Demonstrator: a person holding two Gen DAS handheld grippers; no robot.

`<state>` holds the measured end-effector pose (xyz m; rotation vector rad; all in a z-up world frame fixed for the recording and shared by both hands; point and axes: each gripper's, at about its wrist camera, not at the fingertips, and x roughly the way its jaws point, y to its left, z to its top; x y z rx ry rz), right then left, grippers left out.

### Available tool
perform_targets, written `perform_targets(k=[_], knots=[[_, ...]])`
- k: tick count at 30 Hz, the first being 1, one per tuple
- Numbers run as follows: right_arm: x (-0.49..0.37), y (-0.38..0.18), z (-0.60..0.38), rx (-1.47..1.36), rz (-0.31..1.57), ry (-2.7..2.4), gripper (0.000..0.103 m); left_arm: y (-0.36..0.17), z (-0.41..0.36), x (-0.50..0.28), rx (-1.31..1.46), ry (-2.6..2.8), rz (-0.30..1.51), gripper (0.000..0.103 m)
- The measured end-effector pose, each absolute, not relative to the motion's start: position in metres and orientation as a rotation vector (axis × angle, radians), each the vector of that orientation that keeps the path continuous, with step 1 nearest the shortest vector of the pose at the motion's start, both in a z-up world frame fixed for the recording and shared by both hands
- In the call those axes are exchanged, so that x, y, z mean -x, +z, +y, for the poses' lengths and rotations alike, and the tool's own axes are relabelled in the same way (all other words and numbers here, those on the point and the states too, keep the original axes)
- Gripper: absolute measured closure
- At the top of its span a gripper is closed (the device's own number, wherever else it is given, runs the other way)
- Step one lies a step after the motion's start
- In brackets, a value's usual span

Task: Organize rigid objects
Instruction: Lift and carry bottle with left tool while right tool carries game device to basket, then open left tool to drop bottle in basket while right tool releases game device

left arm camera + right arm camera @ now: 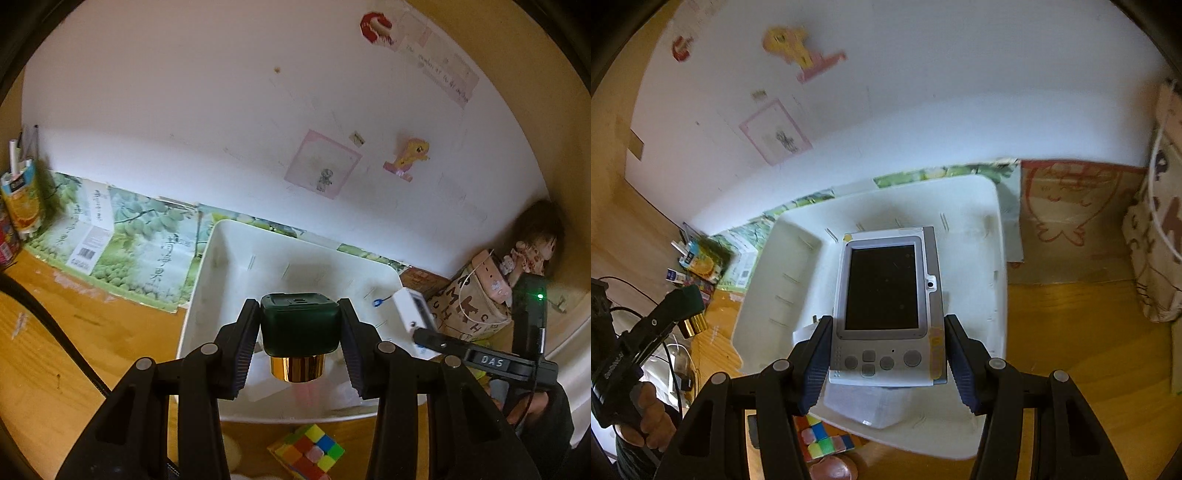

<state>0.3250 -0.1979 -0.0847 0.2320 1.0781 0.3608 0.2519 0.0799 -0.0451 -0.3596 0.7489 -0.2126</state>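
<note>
The left gripper (pixel 300 325) clamps a dark green bottle (pixel 299 323), gold cap nearest, over the white bin (pixel 229 258). The right gripper (pixel 886 332) grips a grey handheld device (pixel 886 302) above that bin. A colourful cube (pixel 308 452) lies on the wooden table (pixel 55 350) nearby; a stickered wall (pixel 221 110) stands behind.

Glossy gold cap (pixel 296 368), matt white plastic bin (pixel 207 295), wood desk (pixel 55 350).

Left gripper (pixel 300 328) clamping a dark green square-bodied bottle with a shiny gold cylindrical cap (pixel 299 325), cap toward the camera, held above a white rectangular plastic bin (pixel 229 258) on a wooden tabletop (pixel 74 332). A multicoloured puzzle cube (pixel 308 452) lies on the table just before the bin's near rim. At right, the right gripper (pixel 421 334) holds a white handheld device (pixel 412 308) at the bin's right edge.
</note>
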Motion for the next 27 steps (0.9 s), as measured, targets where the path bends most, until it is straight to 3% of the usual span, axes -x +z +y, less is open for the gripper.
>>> perform_targets(k=[17,20,22,24,27], knots=[[-0.348,-0.127,-0.191,-0.199,1.159,0.352,0.042,-0.088,0.058,-0.281,0.371,-0.225,0.830,0.057],[-0.346,-0.123,-0.191,-0.193,1.141,0.374,0.041,-0.090,0.058,-0.281,0.383,-0.228,0.825,0.048],[-0.345,-0.120,-0.190,-0.195,1.129,0.388,0.041,-0.088,0.059,-0.280,0.376,-0.224,0.810,0.032],[-0.341,-0.114,-0.188,-0.187,1.107,0.405,0.033,-0.084,0.058,-0.278,0.358,-0.215,0.794,0.029],[-0.337,-0.105,-0.183,-0.169,1.077,0.427,0.030,-0.078,0.060,-0.274,0.347,-0.203,0.780,0.023]])
